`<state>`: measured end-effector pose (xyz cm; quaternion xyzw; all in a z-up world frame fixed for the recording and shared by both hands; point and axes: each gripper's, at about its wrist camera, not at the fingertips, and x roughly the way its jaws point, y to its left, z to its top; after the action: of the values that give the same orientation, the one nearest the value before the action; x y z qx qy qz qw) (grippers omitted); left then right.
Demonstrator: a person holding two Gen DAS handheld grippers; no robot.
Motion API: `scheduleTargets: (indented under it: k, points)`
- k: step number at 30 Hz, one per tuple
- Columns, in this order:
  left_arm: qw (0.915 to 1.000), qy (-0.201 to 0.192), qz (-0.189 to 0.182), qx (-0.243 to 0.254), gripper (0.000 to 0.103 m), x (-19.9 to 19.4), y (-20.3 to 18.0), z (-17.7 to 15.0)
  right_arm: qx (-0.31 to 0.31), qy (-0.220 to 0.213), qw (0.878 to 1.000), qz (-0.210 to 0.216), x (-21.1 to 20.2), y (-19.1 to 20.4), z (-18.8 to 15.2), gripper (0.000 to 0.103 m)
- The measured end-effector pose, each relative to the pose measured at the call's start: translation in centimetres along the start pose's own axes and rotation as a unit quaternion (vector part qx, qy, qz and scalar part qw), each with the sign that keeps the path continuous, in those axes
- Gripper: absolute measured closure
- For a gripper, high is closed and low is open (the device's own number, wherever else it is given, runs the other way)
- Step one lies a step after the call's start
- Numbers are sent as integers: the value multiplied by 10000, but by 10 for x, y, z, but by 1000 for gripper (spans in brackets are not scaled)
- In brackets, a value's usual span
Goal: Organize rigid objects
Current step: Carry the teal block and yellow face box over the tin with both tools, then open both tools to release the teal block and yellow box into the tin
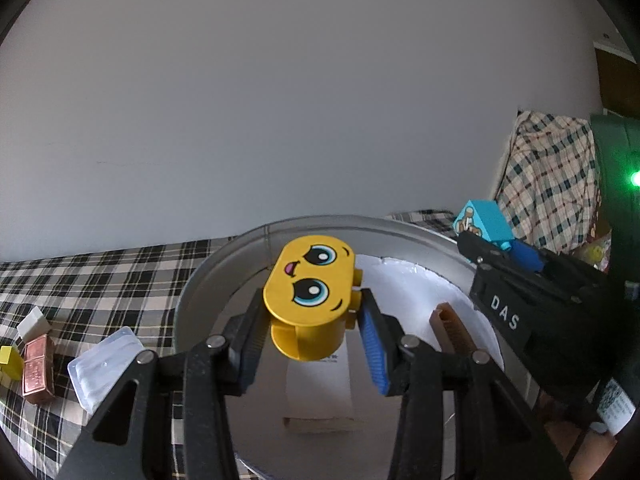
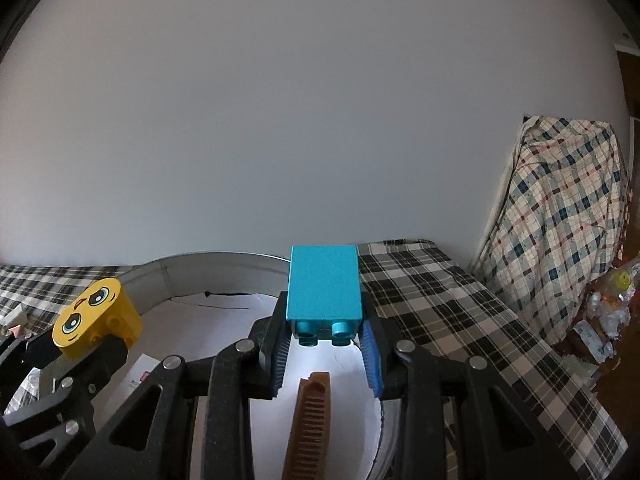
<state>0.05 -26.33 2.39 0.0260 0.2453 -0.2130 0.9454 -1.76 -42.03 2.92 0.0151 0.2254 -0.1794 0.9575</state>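
Ribbed blue pads of the left gripper [image 1: 314, 334] clench a glossy yellow face brick [image 1: 310, 300] at frame centre above the round metal tub [image 1: 208, 276], while the right gripper [image 2: 325, 354] grasps a smooth teal studded brick [image 2: 324, 286].

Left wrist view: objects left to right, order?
Small yellow block → copper-coloured rectangular bar → clear plastic lid → yellow smiley-face brick → brown plastic comb → turquoise picture brick.

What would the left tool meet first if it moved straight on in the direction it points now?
Probably the white lining of the round metal tub: the left tool, shut on the yellow face brick, points down into it. Depth is uncertain.
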Motion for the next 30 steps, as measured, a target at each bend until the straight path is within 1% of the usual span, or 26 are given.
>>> scheduleTargets:
  k: [3, 8, 14, 16, 17, 18, 19, 20, 21, 22, 23, 25, 27, 30]
  points:
    - [9998, 170, -4, 45, 60, 7, -3, -2, 81, 90, 9999, 4, 3, -3, -1, 69]
    - [9997, 225, 7, 39, 60, 8, -3, -2, 121, 216, 9997, 35, 6, -4, -1, 69]
    - [9995, 303, 45, 93, 60, 12, -6, -1, 125, 219, 9997, 60, 6, -2, -2, 69]
    - [9994, 326, 76, 92, 58, 12, -6, -1, 165, 238, 9995, 83, 7, -2, -2, 69]
    - [9994, 308, 94, 79, 48, 12, -5, -1, 204, 253, 9994, 111, 7, -2, -2, 69]
    - [9995, 278, 113, 70, 30, 11, -5, -1, 225, 287, 9993, 128, 8, -2, -2, 68]
    - [9996, 213, 164, 57, 23, 8, -4, -1, 235, 303, 9992, 129, 9, -2, -2, 64]
    - [9995, 165, 278, 60, 12, 7, -4, -1, 235, 317, 9992, 113, 9, -2, -2, 57]
    - [9995, 63, 297, 69, 1, 3, -4, -1, 270, 299, 9991, 96, 8, -2, -2, 52]
    - [9996, -23, 279, 79, 0, 0, -3, -1, 316, 255, 9991, 80, 7, -4, -2, 38]
    - [9995, -136, 282, 89, 1, -4, -3, -1, 371, 178, 9991, 54, 4, -5, -1, 28]
    - [9990, -244, 336, 141, 0, -7, -4, 0, 450, 1, 9990, 0, -1, -8, -1, 24]
    - [9990, -236, 325, 218, 0, -8, -4, 0, 509, -89, 9987, 15, -4, -10, 0, 24]
    - [9991, -219, 312, 202, 0, -9, -3, 1, 579, -135, 9982, -19, -5, -12, 1, 24]
